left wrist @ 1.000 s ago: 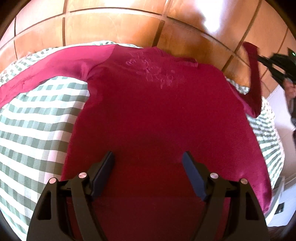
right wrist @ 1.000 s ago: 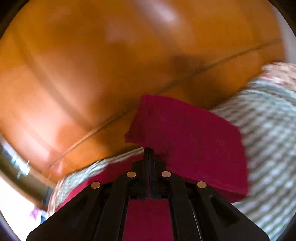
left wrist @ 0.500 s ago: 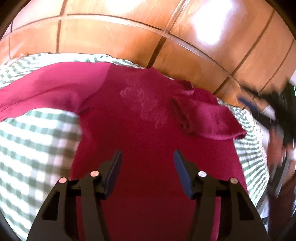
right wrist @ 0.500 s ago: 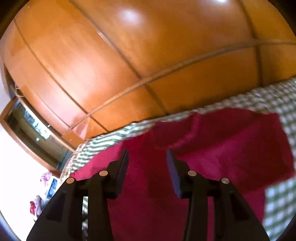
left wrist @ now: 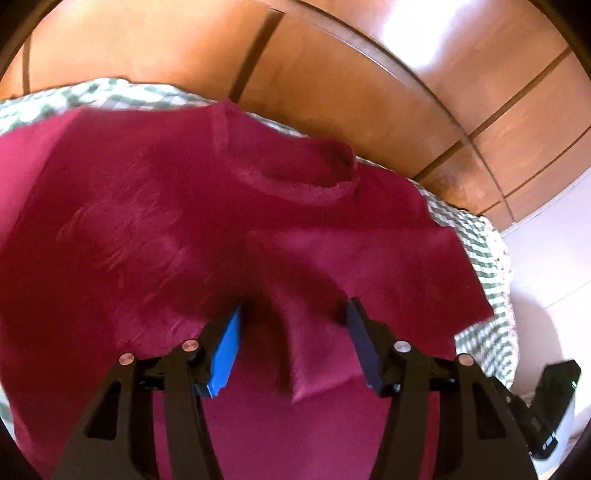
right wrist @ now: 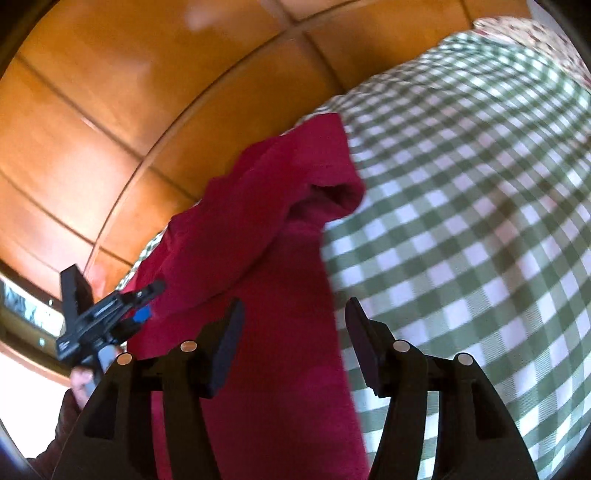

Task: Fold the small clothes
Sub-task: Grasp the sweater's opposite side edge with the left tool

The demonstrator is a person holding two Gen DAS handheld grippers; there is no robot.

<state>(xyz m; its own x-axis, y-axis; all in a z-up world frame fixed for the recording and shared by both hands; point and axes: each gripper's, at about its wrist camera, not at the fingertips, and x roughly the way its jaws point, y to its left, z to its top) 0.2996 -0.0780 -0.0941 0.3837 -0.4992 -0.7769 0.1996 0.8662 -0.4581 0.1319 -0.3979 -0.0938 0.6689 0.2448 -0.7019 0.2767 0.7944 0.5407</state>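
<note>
A crimson long-sleeved top [left wrist: 155, 236] lies flat on a green-and-white checked cloth [left wrist: 480, 254]. Its right sleeve [left wrist: 332, 280] is folded across the chest, the cuff end lying between my left gripper's fingers. My left gripper [left wrist: 293, 339] is open, low over the top just below the neckline [left wrist: 299, 184], holding nothing. In the right wrist view the top's right edge [right wrist: 273, 229] shows with the folded shoulder. My right gripper [right wrist: 293, 339] is open and empty above that edge. The left gripper [right wrist: 107, 317] shows at the left of that view.
A wooden panelled wall [left wrist: 369, 81] stands right behind the checked cloth [right wrist: 461, 221]. A white surface and a black device [left wrist: 554, 391] sit at the right edge of the left wrist view. A floral fabric [right wrist: 524, 33] lies at the far corner.
My right gripper let go of the sleeve, opened and swung back to the top's right edge. The sleeve now lies across the chest. My left gripper moved forward toward the neckline.
</note>
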